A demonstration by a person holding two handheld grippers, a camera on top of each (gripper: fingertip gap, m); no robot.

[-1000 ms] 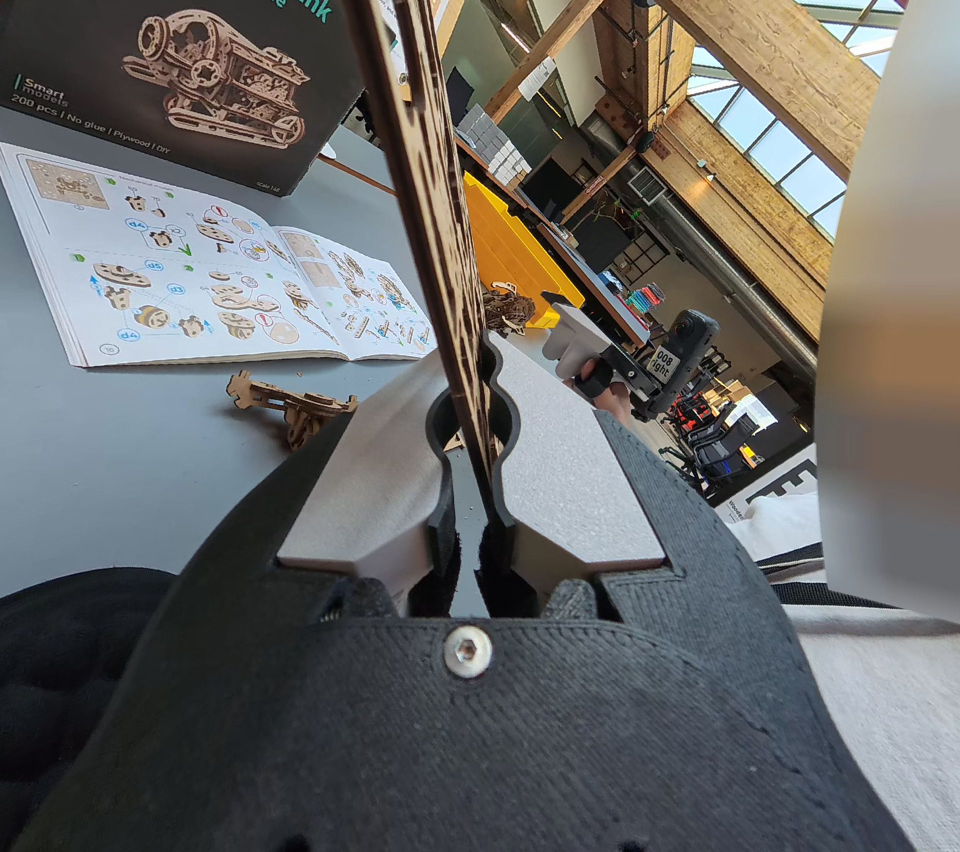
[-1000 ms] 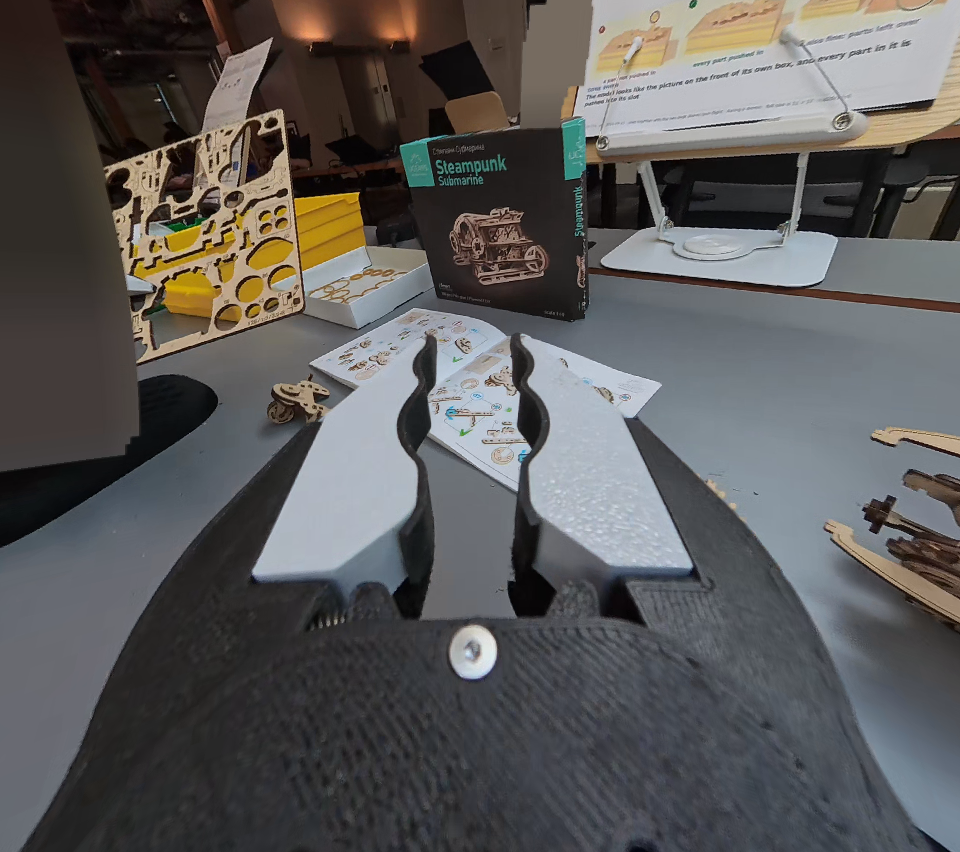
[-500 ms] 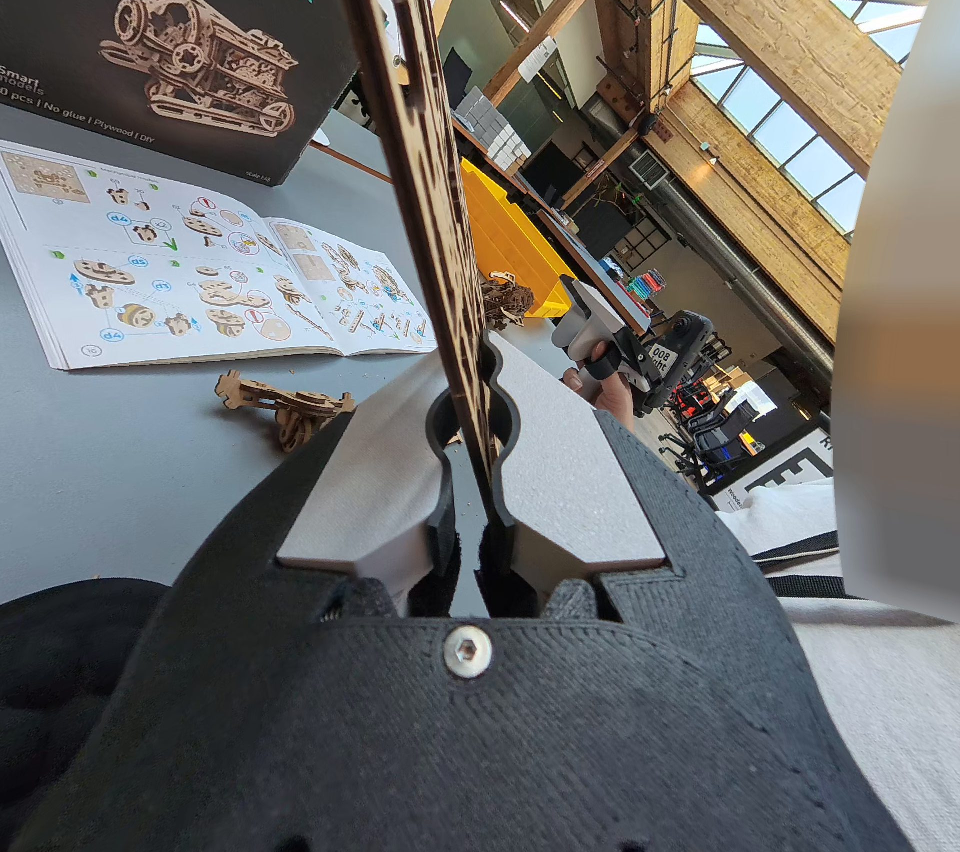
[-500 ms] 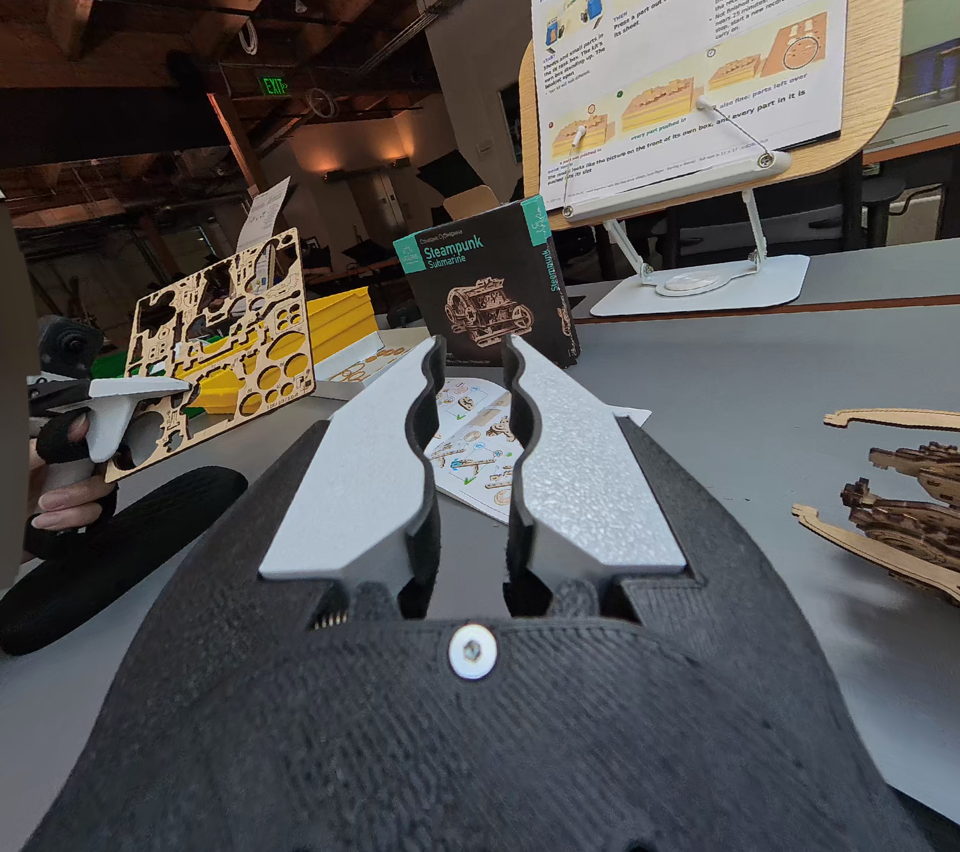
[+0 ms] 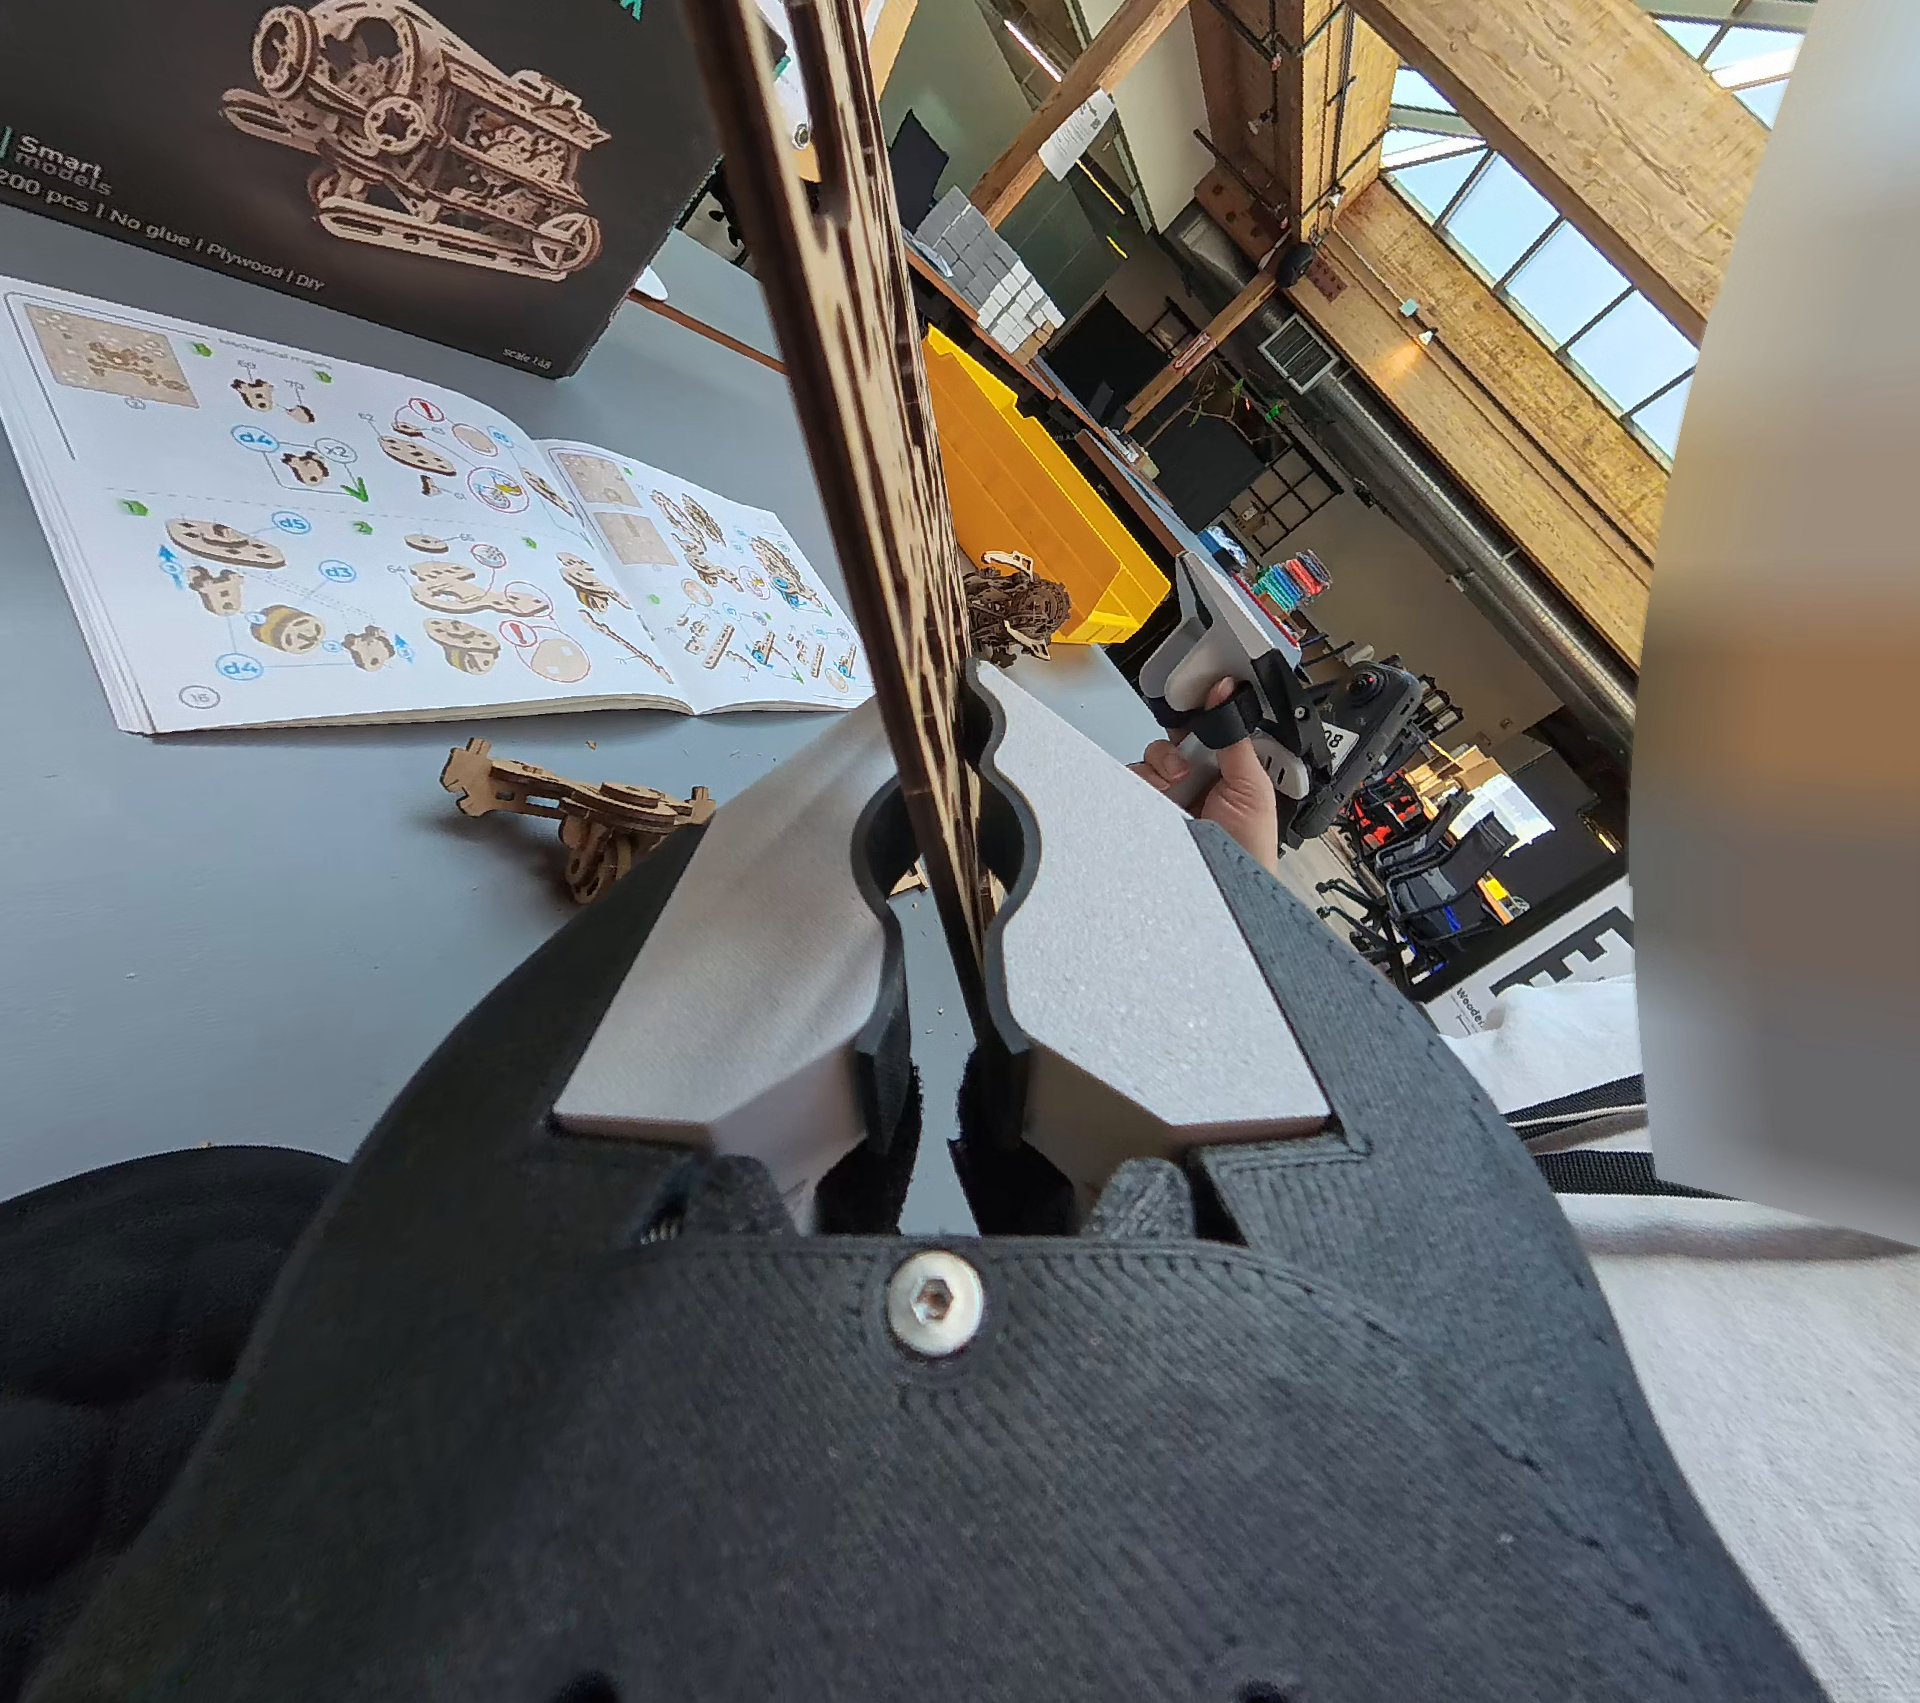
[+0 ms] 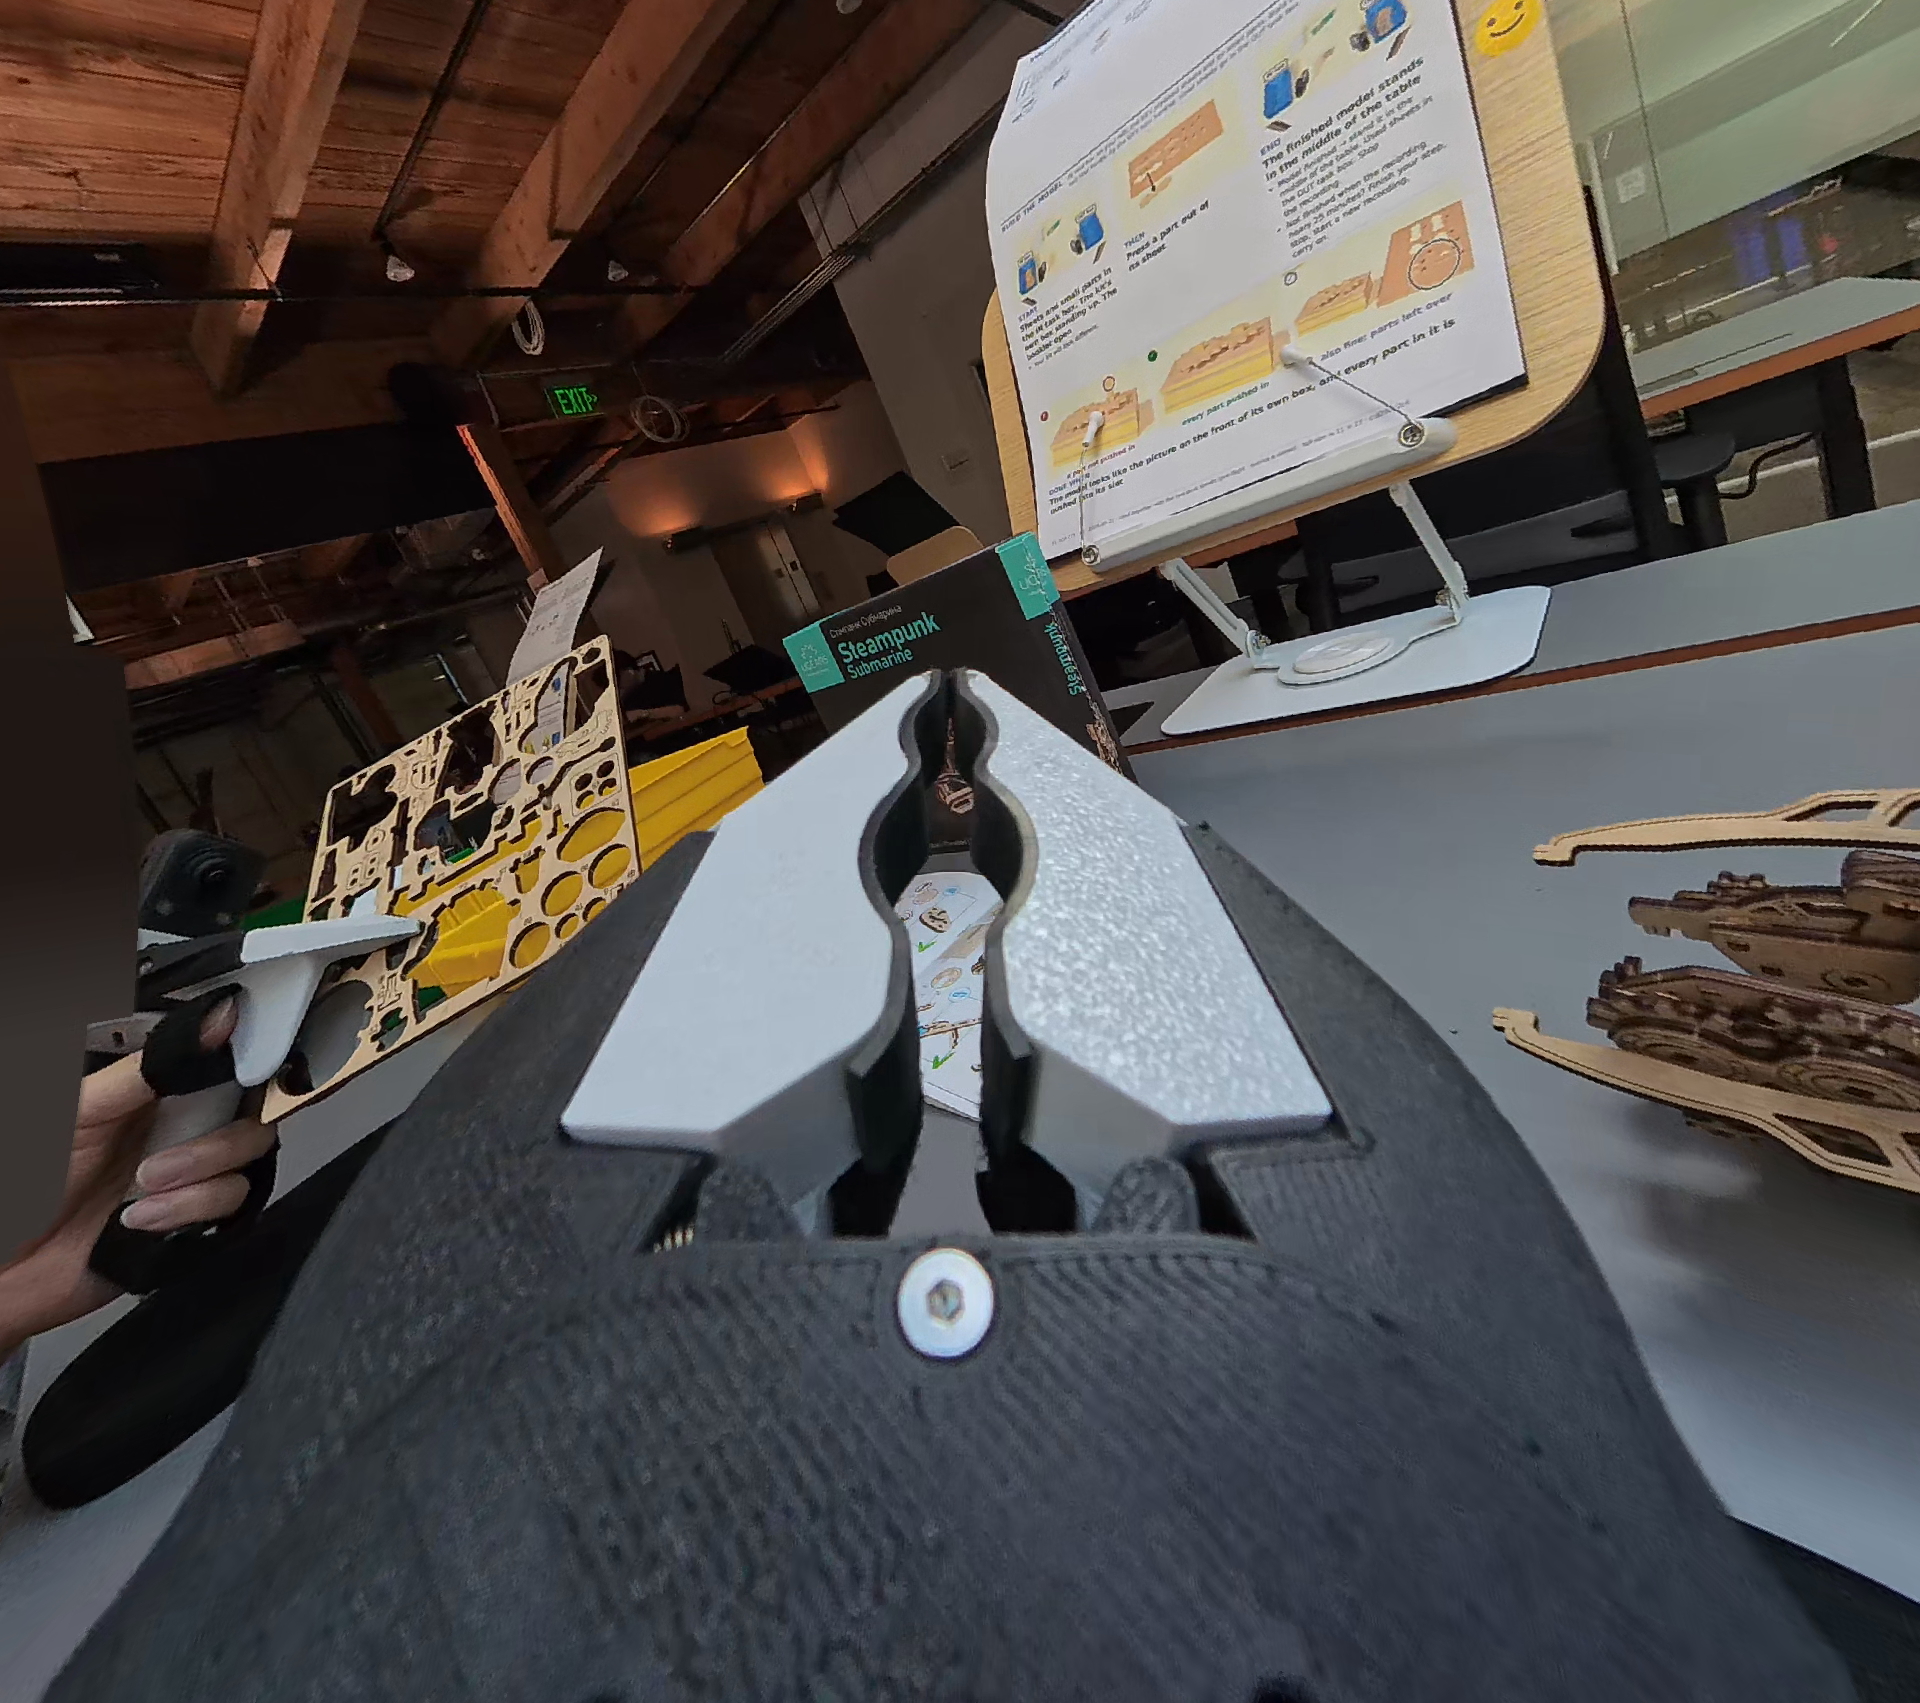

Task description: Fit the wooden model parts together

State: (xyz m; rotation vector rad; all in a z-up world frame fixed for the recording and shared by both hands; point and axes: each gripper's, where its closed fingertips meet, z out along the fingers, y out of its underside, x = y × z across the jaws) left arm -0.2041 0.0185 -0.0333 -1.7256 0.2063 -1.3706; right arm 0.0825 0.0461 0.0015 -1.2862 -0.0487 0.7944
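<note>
My left gripper (image 5: pixel 940 697) is shut on a laser-cut plywood parts sheet (image 5: pixel 831 199), seen edge-on and held upright above the grey table (image 5: pixel 208 905). In the right wrist view the same sheet (image 6: pixel 488 832) shows its cut-out face at the left, with the left gripper (image 6: pixel 405 931) on its lower edge. My right gripper (image 6: pixel 951 687) is shut and empty, raised over the table; it also shows in the left wrist view (image 5: pixel 1216 645). A partly built wooden model (image 6: pixel 1766 1009) lies at the right. A small wooden sub-assembly (image 5: pixel 582 812) lies near the open instruction booklet (image 5: pixel 416 552).
The dark kit box (image 6: pixel 935 645) stands behind the booklet. A yellow bin (image 6: pixel 696 780) sits behind the sheet. A document stand with a printed page (image 6: pixel 1299 199) stands at the back right. A black pad (image 6: pixel 156 1383) lies at the lower left. Spacing between my two grippers at the tips: around 30 cm.
My right gripper has gone from open to shut, with nothing in it, and has tilted upward. My left gripper still holds the sheet and has shifted only slightly.
</note>
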